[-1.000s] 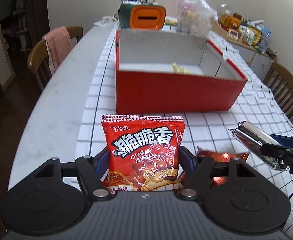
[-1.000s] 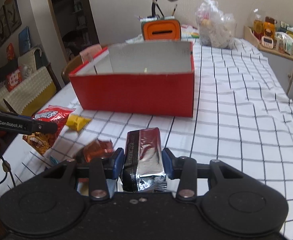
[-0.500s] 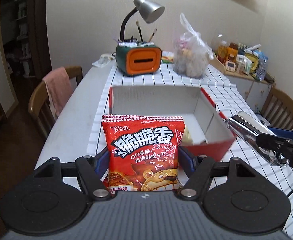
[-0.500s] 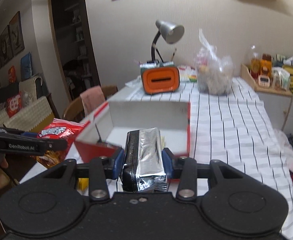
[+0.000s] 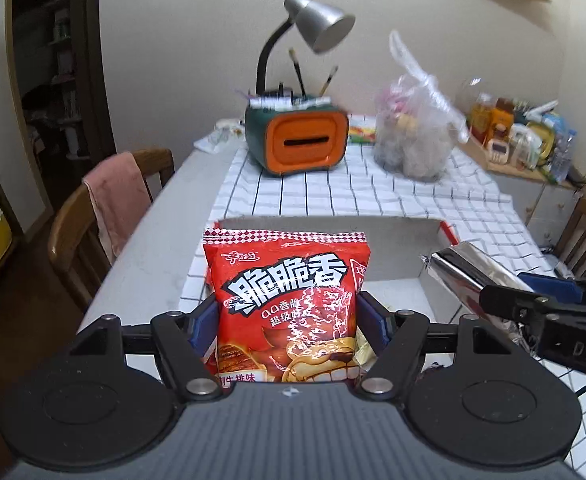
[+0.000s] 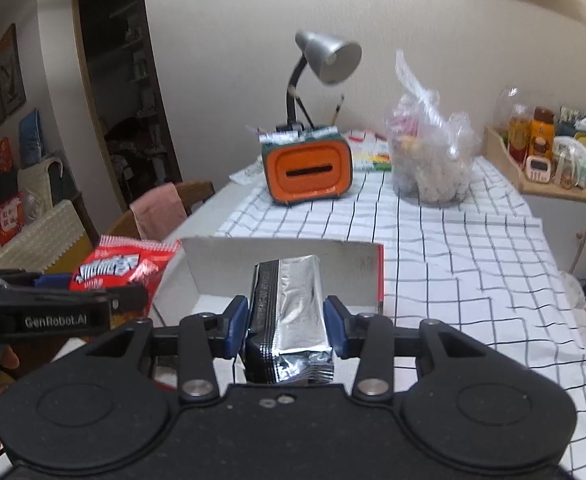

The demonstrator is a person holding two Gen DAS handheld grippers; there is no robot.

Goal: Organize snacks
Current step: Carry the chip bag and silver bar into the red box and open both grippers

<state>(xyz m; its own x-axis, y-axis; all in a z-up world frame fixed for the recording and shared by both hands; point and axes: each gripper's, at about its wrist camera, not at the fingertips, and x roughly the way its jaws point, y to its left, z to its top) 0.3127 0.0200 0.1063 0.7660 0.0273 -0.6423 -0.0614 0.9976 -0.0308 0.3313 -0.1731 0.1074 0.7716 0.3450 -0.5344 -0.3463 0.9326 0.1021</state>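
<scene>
The room is a dining room with pale walls, and a long table (image 5: 165, 240) runs away toward twelve o'clock. A white cloth with black squares (image 6: 453, 248) covers most of it.

The next biggest thing is the red box (image 6: 380, 280), open on top and white inside. It sits right in front of both grippers. Past it, near twelve o'clock, stand an orange and green pen holder (image 5: 297, 140) with a grey lamp (image 5: 321, 24), and at one o'clock a clear plastic bag (image 5: 417, 136) full of small things.

The left gripper (image 5: 287, 320) squeezes a red snack bag (image 5: 287, 296) by its two sides. The bag stands up tall, with its zigzag top edge at twelve o'clock and its front facing the camera. It hangs over the near left part of the box.

The right gripper (image 6: 287, 324) pinches a silver foil packet (image 6: 289, 304). The packet's long way runs from six o'clock to twelve o'clock, with its far end out over the box.

Both snacks are side by side and high up. If they are let go too soon, one may hit the box's edge and fall out. The puffy red bag could slip or pop if squeezed hard. The two grippers could also bump.
</scene>
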